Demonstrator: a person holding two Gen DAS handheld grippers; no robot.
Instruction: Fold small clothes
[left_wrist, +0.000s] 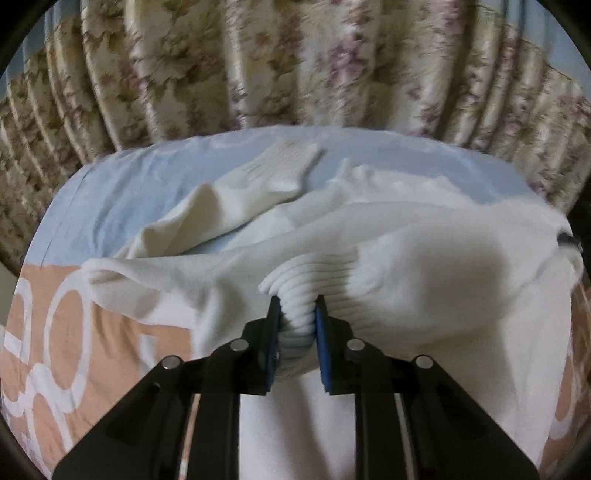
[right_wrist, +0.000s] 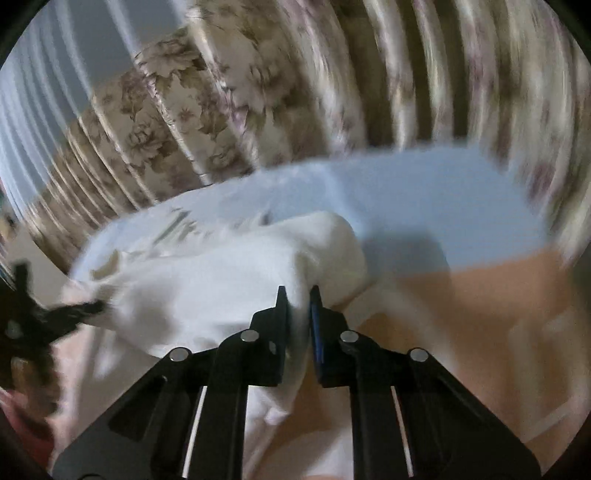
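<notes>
Left gripper (left_wrist: 297, 314): closed on the ribbed hem of the white garment (left_wrist: 424, 266); a bunch of rib is pinched between the blue pads.
Right gripper (right_wrist: 298, 308): closed on a thin edge of the same garment (right_wrist: 221, 280); cloth is seen running between the jaws.
Step in hand: judged to be a lift of the hem edge by both grippers, ahead of a fold.
Next move: the held edge is probably to be carried toward 12 o'clock and laid over the body of the cloth; even tension between the two grips is called for, or the fold will be skewed.
Garment relative to grippers: in the left view it is spread from the jaws toward 12 and 2 o'clock; in the right view, toward 10 o'clock.
Cuffed sleeve (left_wrist: 284, 166): lying further off at 12 o'clock on the bedsheet (left_wrist: 122, 192).
Curtain (left_wrist: 295, 62): hung beyond the bed.
</notes>
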